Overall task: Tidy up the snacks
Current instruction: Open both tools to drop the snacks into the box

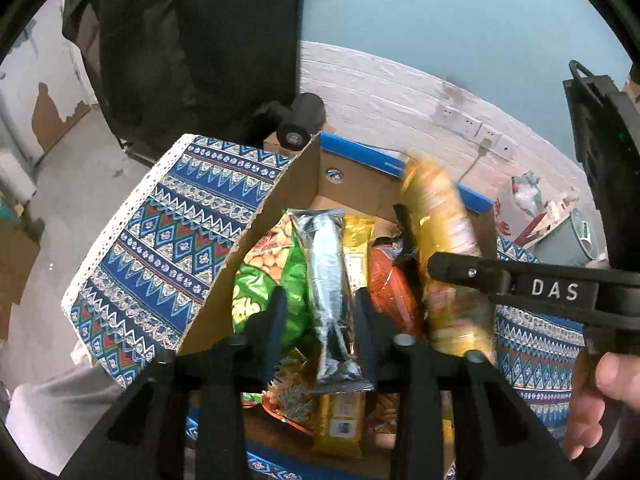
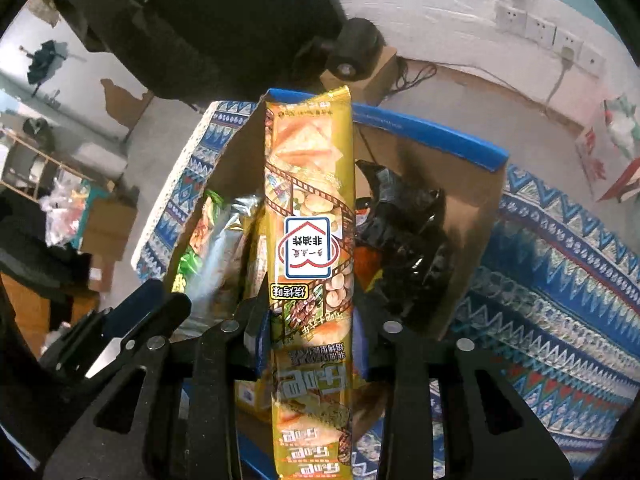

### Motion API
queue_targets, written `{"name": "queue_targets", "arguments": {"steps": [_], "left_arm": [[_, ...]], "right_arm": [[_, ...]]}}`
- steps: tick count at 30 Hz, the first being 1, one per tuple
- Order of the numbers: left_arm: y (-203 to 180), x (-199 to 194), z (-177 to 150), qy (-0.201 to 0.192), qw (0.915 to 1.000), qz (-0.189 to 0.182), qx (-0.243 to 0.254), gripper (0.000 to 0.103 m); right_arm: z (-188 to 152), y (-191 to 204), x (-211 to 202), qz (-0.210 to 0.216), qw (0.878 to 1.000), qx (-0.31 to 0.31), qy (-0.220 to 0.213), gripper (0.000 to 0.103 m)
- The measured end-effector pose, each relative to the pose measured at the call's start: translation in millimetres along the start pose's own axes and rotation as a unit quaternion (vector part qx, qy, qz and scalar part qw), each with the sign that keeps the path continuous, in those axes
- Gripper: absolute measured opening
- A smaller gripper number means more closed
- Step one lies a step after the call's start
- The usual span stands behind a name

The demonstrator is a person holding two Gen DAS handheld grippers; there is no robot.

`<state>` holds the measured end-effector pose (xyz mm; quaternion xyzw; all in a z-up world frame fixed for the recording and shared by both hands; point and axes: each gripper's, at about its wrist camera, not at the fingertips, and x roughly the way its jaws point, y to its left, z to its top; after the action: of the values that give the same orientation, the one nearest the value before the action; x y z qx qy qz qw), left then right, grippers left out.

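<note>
A cardboard box (image 1: 240, 248) with a blue rim stands on a patterned cloth and holds several snack packs. In the left wrist view a silver packet (image 1: 328, 272) lies lengthwise on a green bag (image 1: 292, 280) and a yellow pack. My left gripper (image 1: 320, 300) straddles the packet, with a gap showing at its left finger, so it is open. My right gripper (image 2: 310, 308) is shut on a long yellow cracker packet (image 2: 308, 208) held upright over the box. That yellow cracker packet (image 1: 444, 256) looks blurred in the left wrist view, beside the right gripper's finger (image 1: 472, 272).
A crumpled black wrapper (image 2: 404, 224) and an orange pack (image 1: 388, 284) lie in the box's right half. The blue patterned tablecloth (image 1: 160, 232) surrounds the box. A black camera on a small carton (image 2: 352, 56) stands behind it. A person's hand (image 1: 600, 400) is at the right.
</note>
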<state>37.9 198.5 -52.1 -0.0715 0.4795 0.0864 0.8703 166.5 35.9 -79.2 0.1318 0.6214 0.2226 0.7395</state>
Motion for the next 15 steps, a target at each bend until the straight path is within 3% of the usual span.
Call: {"name": "queue_targets", "arguments": {"steps": [4, 8, 10, 15], "left_arm": [[-1.1, -1.9, 0.1, -0.001, 1.0, 0.005, 0.002, 0.06], [-4.3, -5.5, 0.0, 0.003, 0.9999, 0.012, 0.008, 0.064], [-7.8, -9.7, -0.2, 0.002, 0.9998, 0.016, 0.012, 0.072], [-16.4, -23.0, -1.0, -0.001, 0.9995, 0.021, 0.022, 0.076]], "right_arm": [[1.0, 0.3, -11.4, 0.0, 1.0, -0.005, -0.012, 0.039], [-2.9, -0.7, -26.5, -0.016, 0.999, -0.015, -0.027, 0.053], [-7.4, -2.8, -36.0, -0.027, 0.999, -0.018, -0.035, 0.059], [-20.2, -8.9, -58.0, -0.053, 0.996, -0.029, -0.058, 0.071]]}}
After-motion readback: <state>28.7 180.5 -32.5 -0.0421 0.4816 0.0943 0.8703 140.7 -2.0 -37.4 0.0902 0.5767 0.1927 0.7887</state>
